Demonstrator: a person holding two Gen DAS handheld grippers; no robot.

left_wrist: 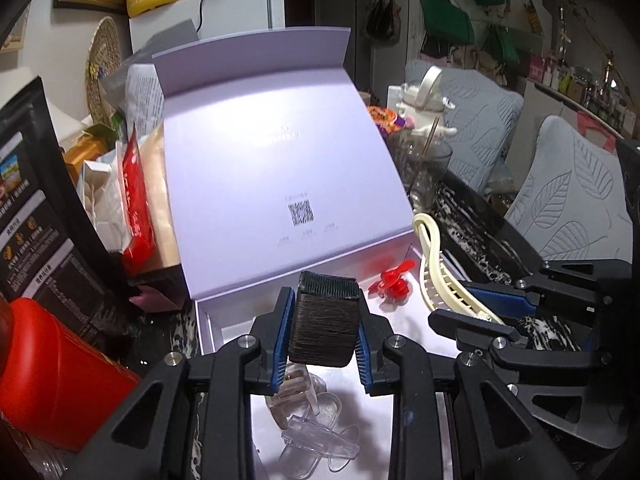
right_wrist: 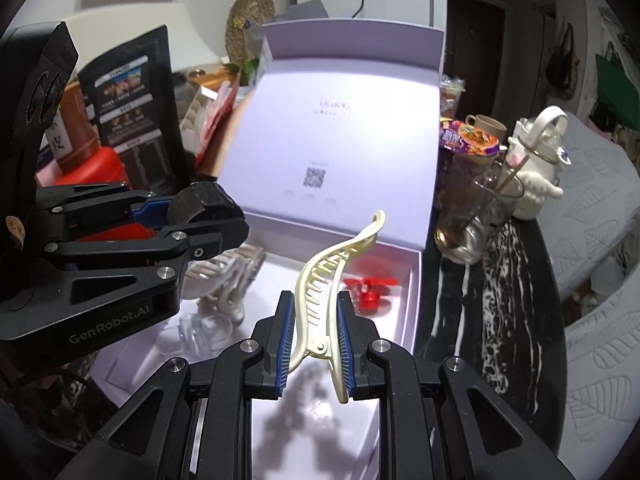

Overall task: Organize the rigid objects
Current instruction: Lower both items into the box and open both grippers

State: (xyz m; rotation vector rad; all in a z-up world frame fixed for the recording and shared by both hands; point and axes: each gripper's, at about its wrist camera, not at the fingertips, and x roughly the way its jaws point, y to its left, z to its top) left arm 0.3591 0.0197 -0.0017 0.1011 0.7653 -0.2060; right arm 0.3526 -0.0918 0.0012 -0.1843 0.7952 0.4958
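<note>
Now, left wrist view: the left gripper (left_wrist: pixel 323 330) clamps a dark block (left_wrist: pixel 325 322) above the open white box (left_wrist: pixel 208 332), clear clips (left_wrist: pixel 316 440) lying beneath. Over to the right wrist view: the right gripper (right_wrist: pixel 314 344) pinches a cream hair clip (right_wrist: pixel 336 276) over the box, a red clip (right_wrist: pixel 370 290) inside beyond.

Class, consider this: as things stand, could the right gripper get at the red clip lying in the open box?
Probably not yet. The right gripper is shut on the cream hair clip, so its jaws are occupied. The path to the red clip in the box looks unobstructed otherwise.
</note>
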